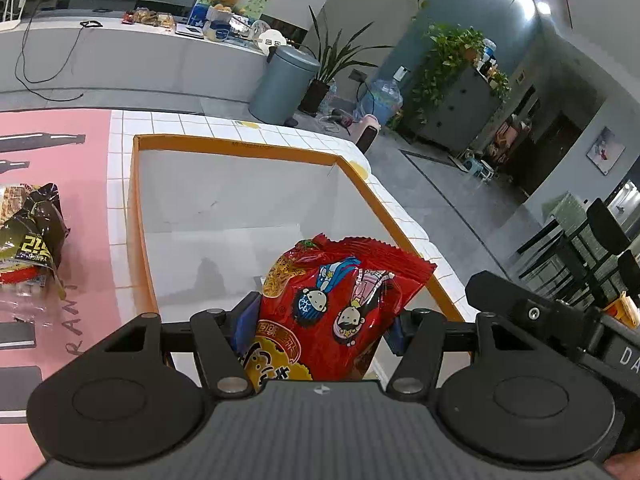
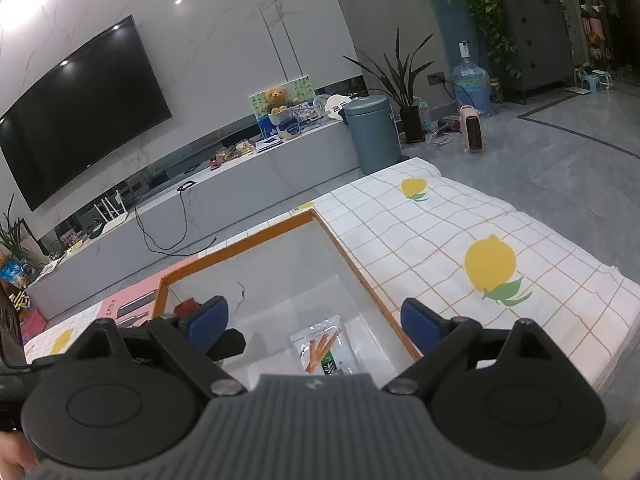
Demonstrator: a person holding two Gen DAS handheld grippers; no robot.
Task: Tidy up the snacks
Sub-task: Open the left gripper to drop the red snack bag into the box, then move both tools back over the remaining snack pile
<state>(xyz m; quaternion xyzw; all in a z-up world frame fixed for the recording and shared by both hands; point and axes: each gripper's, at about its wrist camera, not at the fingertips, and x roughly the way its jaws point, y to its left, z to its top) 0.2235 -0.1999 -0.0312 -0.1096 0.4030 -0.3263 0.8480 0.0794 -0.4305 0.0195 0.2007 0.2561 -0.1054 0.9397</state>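
Over the box [image 1: 240, 152] we hold the red snack bag [image 1: 340, 304] clamped in the left gripper [image 1: 320, 324]; right gripper [image 2: 314, 320] gapes empty above a packet [image 2: 326, 346]. Risk: grippers collide, or the bag catches the rim.

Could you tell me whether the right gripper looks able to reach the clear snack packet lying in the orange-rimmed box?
Probably yes. The right gripper is open, directly above the clear snack packet, which lies flat on the floor of the orange-rimmed box, with nothing covering it.
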